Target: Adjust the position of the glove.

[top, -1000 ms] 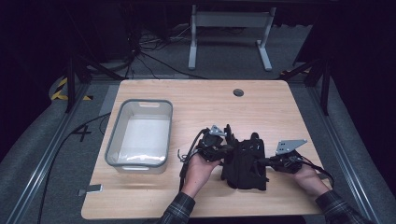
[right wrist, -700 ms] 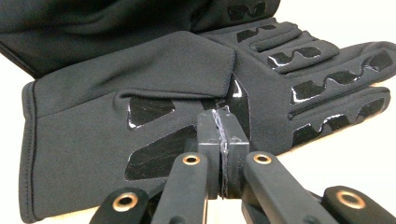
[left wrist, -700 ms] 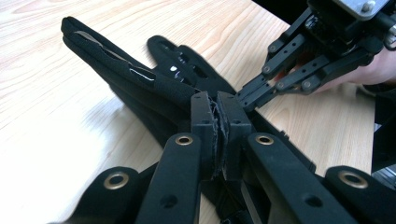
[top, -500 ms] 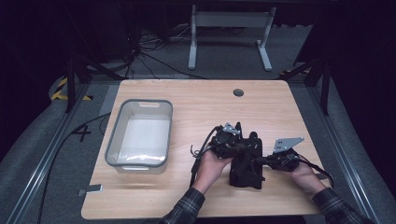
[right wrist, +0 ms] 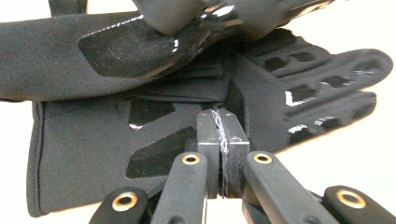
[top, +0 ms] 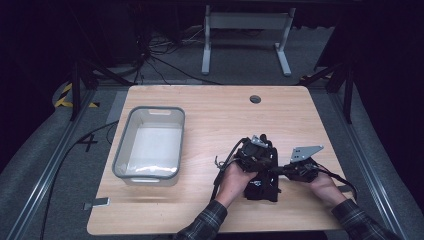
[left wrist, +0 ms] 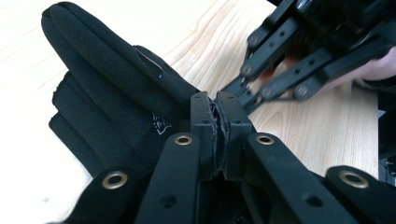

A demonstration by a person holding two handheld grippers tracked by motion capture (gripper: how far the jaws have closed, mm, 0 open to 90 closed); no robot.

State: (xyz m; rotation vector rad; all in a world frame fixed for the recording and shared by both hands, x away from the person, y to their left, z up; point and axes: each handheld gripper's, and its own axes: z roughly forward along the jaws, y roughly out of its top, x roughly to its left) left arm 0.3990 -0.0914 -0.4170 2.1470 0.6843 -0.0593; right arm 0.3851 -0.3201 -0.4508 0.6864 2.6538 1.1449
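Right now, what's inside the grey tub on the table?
The grey tub looks empty: its pale bottom shows, with nothing in it. The black glove lies apart on the wood, pinched by both grippers. The near wall hides a strip of the tub's floor.

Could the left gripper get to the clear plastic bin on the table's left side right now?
Probably not as it stands: the left gripper is shut on the black fabric glove. The wooden table between it and the clear plastic bin lies bare.

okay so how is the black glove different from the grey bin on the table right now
The black glove is soft fabric lying flat near the table's front edge; the grey bin is a rigid open tub farther left. The left gripper and right gripper pinch the glove; the bin stands untouched. Both rest on the table.
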